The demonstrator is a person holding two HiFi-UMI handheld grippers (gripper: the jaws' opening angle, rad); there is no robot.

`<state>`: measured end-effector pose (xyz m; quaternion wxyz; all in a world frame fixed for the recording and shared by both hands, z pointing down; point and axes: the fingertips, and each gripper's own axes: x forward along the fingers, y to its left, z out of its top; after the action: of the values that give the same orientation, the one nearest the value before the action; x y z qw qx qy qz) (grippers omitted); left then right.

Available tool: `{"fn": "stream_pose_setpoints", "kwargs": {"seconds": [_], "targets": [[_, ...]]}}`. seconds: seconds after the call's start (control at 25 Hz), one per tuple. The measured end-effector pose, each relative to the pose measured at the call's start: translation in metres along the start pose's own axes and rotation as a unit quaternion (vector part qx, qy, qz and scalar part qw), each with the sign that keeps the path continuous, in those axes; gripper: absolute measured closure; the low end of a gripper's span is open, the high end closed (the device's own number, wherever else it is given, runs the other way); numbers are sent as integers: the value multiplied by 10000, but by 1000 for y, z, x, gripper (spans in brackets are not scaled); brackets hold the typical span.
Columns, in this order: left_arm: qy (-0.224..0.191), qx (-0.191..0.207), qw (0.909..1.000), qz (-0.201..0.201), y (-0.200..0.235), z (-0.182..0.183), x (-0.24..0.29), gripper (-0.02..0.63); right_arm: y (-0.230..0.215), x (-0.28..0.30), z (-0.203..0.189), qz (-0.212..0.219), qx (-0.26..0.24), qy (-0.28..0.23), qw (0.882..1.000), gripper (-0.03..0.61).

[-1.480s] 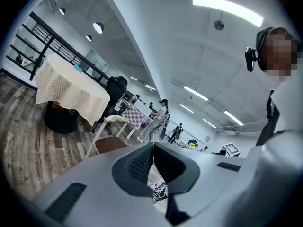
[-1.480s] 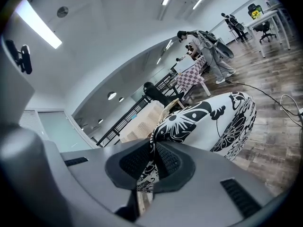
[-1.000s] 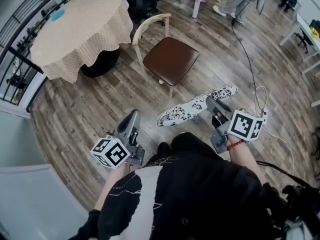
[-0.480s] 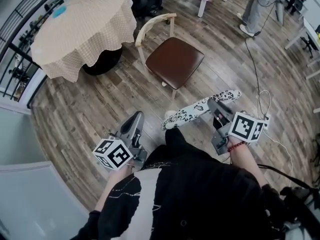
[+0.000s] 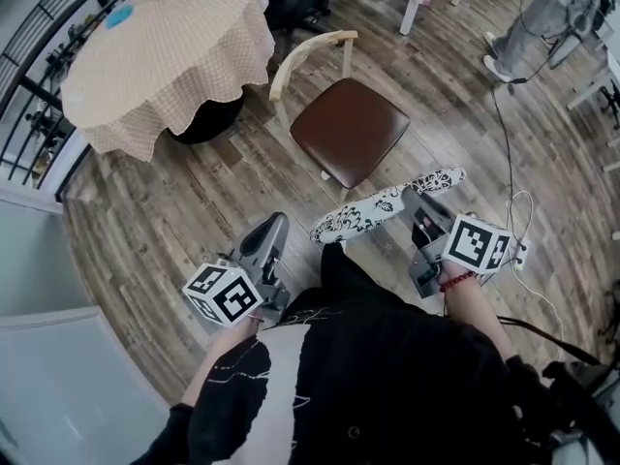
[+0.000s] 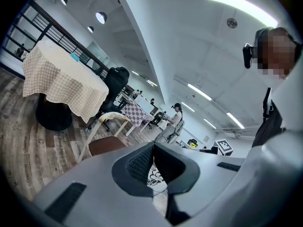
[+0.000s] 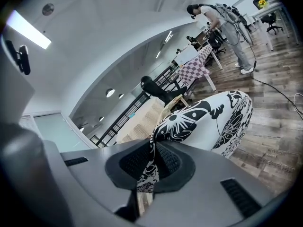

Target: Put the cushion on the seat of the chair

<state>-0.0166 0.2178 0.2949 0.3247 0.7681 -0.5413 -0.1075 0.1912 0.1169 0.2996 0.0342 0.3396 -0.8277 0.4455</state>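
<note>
Plainly the cushion was a light, soft thing: a flat pad in a black-and-white flowered cover. It sagged only a little along its length while hanging from one edge, so I judged it limp enough to fold or swing, yet easy to carry one-handed. Its cloth looked neither slippery nor fragile. An edge or corner seemed the best place to take hold, since the filling looked too thick to pinch through the middle. A second hold on the opposite edge would probably keep it flat for laying down.

The right gripper had its jaws clamped on just such an edge. In the right gripper view the patterned fabric ran down between the two pads, which were almost together with only the pinched cloth between them, and the rest of the cushion bulged out beyond. The left gripper held nothing. In the left gripper view its jaws met at the tips with no thing between them, and the cushion showed only in the distance past them.

The cushion hung in the air above the wooden floor, on the near side of the chair. It was close to the brown seat but not touching it, and the seat was bare.
</note>
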Motion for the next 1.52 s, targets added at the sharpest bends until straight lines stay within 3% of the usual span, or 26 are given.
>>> {"fn": "stream_pose_setpoints", "kwargs": {"seconds": [0.48, 0.68, 0.84, 1.12, 1.52], "targets": [[291, 80, 9994, 161, 28, 17, 75, 598, -29, 75, 55, 263, 326, 2, 9991, 552], [650, 176, 9975, 236, 47, 28, 118, 597, -37, 118, 90, 405, 416, -20, 9983, 552], [638, 201, 9974, 260, 57, 42, 144, 598, -46, 147, 110, 465, 529, -87, 9975, 552], [671, 155, 9976, 116, 66, 57, 177, 598, -52, 184, 133, 476, 578, -95, 9971, 552], [956, -279, 9945, -317, 84, 59, 203, 598, -51, 234, 163, 404, 492, 42, 9980, 552]]}}
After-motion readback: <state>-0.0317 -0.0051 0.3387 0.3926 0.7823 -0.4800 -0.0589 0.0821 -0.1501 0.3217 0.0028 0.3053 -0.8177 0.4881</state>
